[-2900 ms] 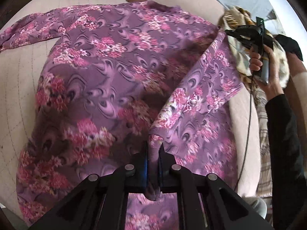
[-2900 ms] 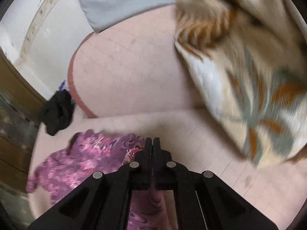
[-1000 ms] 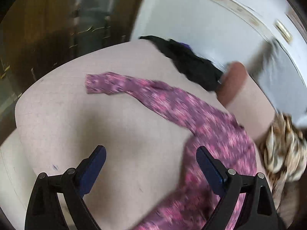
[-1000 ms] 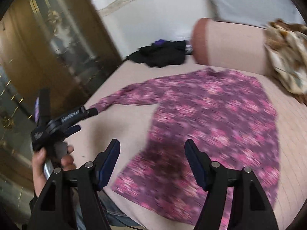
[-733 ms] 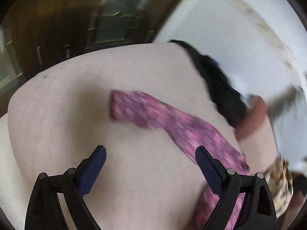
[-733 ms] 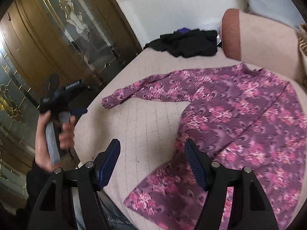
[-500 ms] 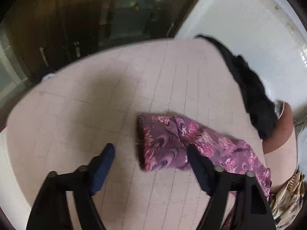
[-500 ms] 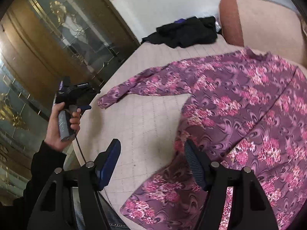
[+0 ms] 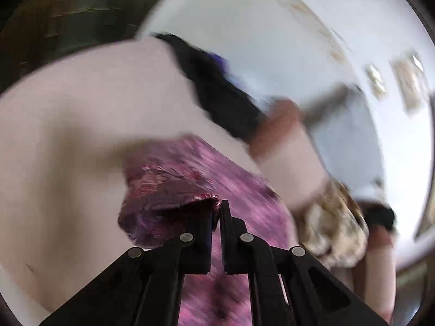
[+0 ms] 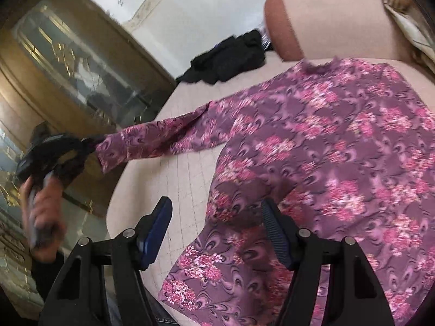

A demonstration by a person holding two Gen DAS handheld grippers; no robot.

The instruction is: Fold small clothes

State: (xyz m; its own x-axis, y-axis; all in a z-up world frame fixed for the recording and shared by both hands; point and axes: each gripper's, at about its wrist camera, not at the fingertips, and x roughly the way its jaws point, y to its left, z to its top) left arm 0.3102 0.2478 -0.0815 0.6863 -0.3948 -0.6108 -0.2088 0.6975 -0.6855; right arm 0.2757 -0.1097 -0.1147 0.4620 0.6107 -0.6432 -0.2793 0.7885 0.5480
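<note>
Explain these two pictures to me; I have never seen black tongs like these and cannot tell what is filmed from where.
There is no robot here. A person holds a two-finger gripper in each hand, and each gripper carries a wide-angle camera looking along its fingers.

The blurred picture is from the left gripper. Its fingers are shut on the cuff of a purple flowered blouse.

The sharper picture is from the right gripper. It is open and holds nothing; its blue-padded fingers frame the blouse, which lies spread on a pale bed. At the left of that view you see the person's hand with the other gripper, the sleeve stretched toward it.

Dark clothes lie at the bed's far edge.
</note>
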